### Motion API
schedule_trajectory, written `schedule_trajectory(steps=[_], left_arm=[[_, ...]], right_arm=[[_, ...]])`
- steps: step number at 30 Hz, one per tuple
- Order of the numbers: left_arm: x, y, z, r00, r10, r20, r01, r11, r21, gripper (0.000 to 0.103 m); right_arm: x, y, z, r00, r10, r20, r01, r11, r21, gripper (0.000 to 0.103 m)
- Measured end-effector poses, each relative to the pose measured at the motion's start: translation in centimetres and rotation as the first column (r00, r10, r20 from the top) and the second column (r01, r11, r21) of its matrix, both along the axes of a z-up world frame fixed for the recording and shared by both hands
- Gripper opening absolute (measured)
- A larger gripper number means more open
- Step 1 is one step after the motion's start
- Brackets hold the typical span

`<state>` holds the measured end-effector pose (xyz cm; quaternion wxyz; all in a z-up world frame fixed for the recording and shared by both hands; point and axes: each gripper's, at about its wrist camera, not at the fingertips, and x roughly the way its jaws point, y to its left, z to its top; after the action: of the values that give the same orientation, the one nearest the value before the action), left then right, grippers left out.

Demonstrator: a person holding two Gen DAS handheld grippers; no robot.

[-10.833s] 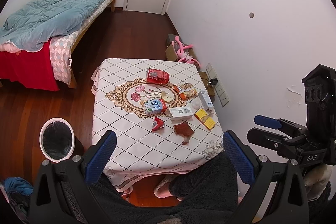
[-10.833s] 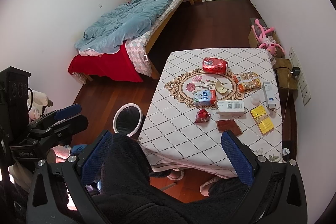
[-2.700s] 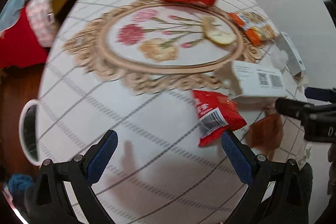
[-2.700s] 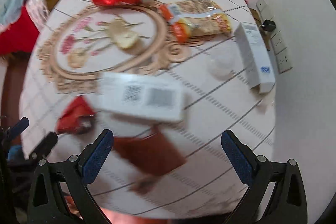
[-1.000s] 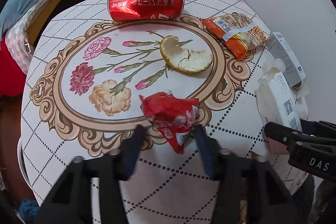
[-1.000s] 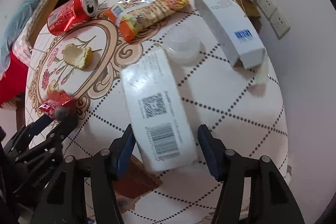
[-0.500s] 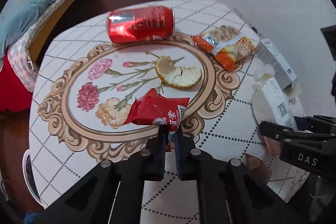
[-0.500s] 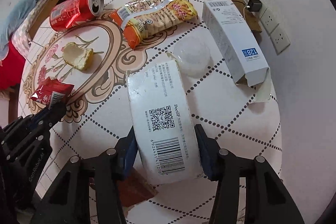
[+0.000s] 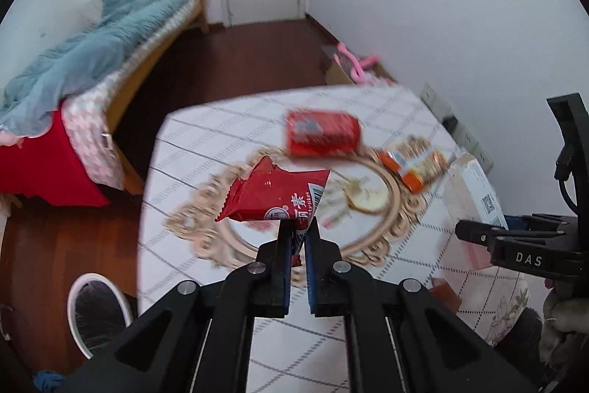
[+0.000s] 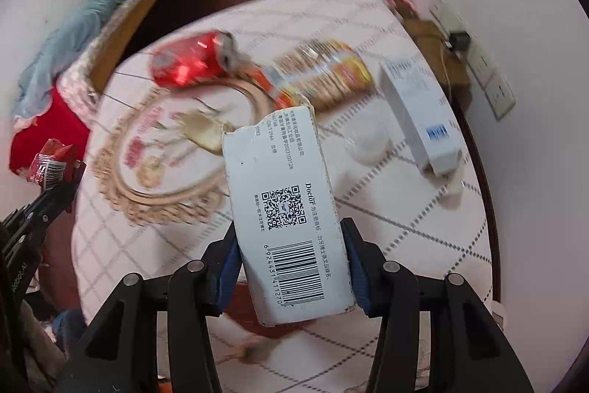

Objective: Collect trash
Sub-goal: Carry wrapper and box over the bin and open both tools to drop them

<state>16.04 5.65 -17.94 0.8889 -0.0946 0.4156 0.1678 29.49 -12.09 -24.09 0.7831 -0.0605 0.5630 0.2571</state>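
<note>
Red crinkled wrapper [image 9: 274, 196] pinched in left hand-held gripper [image 9: 298, 242], white box [image 10: 285, 209] clamped in right hand-held gripper [image 10: 291, 264]; both now lifted off the counter [image 9: 176, 150].

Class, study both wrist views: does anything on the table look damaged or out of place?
Yes. The red can lies tipped on its side on the tablecloth, and a piece of orange peel sits loose beside it. The white box in the right claw has a torn end.

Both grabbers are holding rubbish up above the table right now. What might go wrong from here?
The left gripper pinches only a bottom corner of the red snack wrapper, so the wrapper might slip out on the way to the white-rimmed bin. The right gripper holds the torn white box near one end; it may tilt or crush.
</note>
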Motion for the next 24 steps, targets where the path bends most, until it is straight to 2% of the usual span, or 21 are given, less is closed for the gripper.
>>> schedule_trajectory(steps=[7, 10, 14, 19, 21, 24], left_arm=[[-5.3, 6.1, 4.9, 0.992, 0.102, 0.078, -0.107, 0.992, 0.061, 0.004], [-7.9, 9.0, 5.6, 0.985, 0.153, 0.082, -0.16, 0.983, 0.085, 0.004], [-12.5, 14.2, 5.5, 0.964, 0.253, 0.078, -0.26, 0.961, 0.093, 0.004], [-18.6, 21.0, 2.3, 0.923, 0.384, 0.028, -0.385, 0.922, 0.031, 0.004], [-21.1, 24.0, 0.0, 0.899, 0.437, -0.012, -0.437, 0.899, -0.016, 0.004], [-24.5, 28.9, -4.9, 0.861, 0.499, -0.102, -0.508, 0.851, -0.134, 0.004]], right_arm=[[-3.2, 6.7, 5.8, 0.989, 0.129, 0.075, -0.136, 0.987, 0.086, 0.053], [-5.6, 11.5, 7.6, 0.974, 0.207, 0.092, -0.217, 0.969, 0.121, 0.053], [-9.2, 18.3, 8.4, 0.945, 0.309, 0.103, -0.321, 0.937, 0.138, 0.053], [-15.0, 28.3, 6.4, 0.894, 0.443, 0.069, -0.449, 0.883, 0.137, 0.053], [-17.3, 31.8, 4.9, 0.872, 0.487, 0.043, -0.488, 0.863, 0.13, 0.053], [-20.9, 37.1, 1.3, 0.834, 0.552, -0.002, -0.549, 0.829, 0.104, 0.053]])
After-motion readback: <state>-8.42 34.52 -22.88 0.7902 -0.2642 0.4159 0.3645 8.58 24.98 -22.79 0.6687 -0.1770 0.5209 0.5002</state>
